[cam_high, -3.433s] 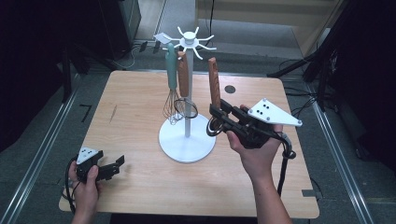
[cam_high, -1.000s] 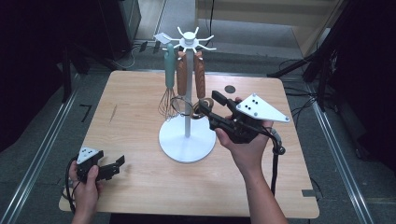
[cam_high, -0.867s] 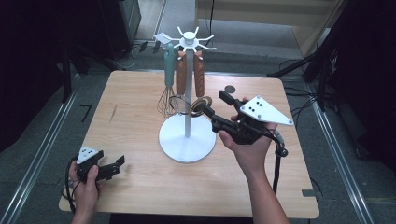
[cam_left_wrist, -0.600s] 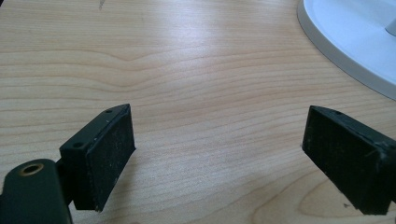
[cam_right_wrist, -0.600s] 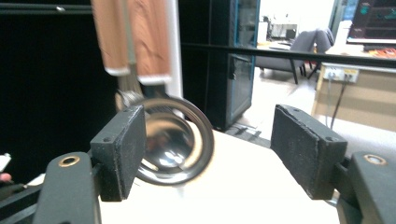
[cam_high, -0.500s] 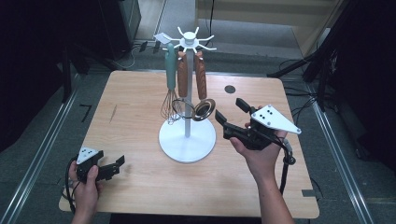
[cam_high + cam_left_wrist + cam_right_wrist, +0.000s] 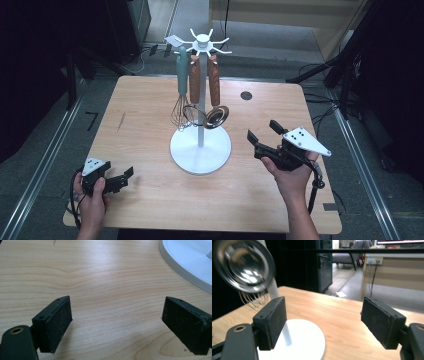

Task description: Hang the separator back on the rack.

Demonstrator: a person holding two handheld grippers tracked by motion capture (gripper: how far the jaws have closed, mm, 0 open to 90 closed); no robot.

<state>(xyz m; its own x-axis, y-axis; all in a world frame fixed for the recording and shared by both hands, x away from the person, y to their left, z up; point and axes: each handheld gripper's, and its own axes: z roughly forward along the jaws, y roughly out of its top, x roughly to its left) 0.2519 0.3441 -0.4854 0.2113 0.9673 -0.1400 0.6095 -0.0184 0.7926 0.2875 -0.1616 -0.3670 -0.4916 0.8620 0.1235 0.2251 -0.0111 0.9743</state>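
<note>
Right gripper withdrawn from ladle, fingers spread; left gripper spread; no writing legible.

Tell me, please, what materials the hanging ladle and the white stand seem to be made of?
The ladle: handle looks like varnished brown wood with visible grain; its bowl looks like polished metal, mirror-bright in the right gripper view. The stand: smooth glossy white, probably painted metal or plastic; the look leaves that open.
</note>
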